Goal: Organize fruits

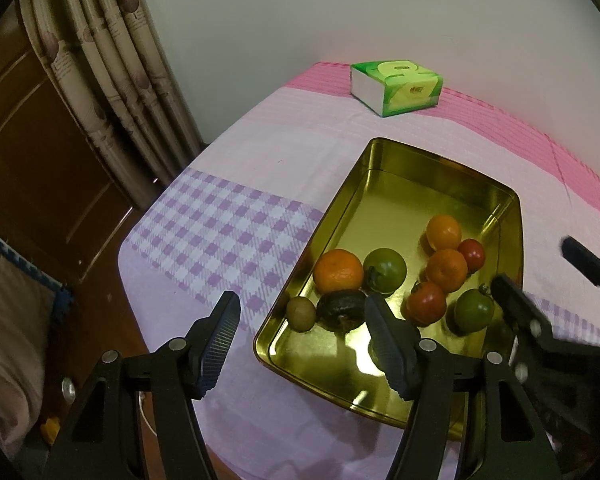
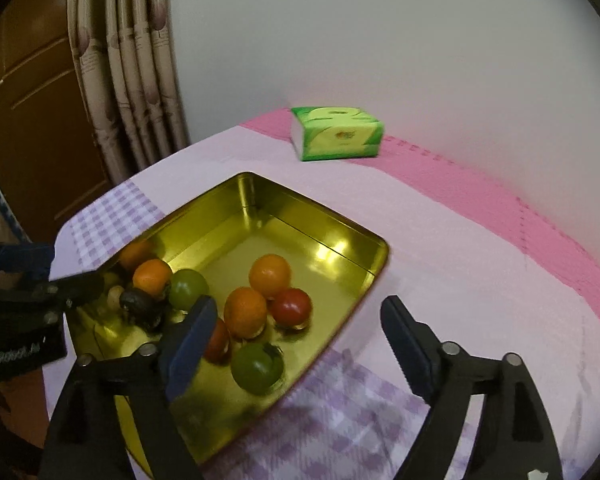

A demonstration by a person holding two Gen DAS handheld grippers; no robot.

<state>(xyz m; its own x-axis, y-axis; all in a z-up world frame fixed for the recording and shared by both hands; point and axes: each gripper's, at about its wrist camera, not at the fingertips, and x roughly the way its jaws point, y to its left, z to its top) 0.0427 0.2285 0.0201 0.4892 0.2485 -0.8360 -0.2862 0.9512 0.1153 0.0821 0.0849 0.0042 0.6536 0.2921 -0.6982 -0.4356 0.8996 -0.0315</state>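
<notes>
Left gripper [image 1: 300, 320] and right gripper [image 2: 300, 328] both spread apart, holding nothing, above gold tray [image 1: 380, 168] containing assorted fruits [image 1: 338, 271].

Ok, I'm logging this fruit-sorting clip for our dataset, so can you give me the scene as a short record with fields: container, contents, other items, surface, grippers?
container: gold metal tray, open top, on the table
contents: three oranges, two red tomatoes, two green tomatoes, one kiwi, one dark fruit, all at the near end
other items: green tissue pack by the wall
surface: pink and purple checked tablecloth
left gripper: jaws open, empty, over the tray's near left edge
right gripper: jaws open, empty, over the tray's near right edge
</notes>
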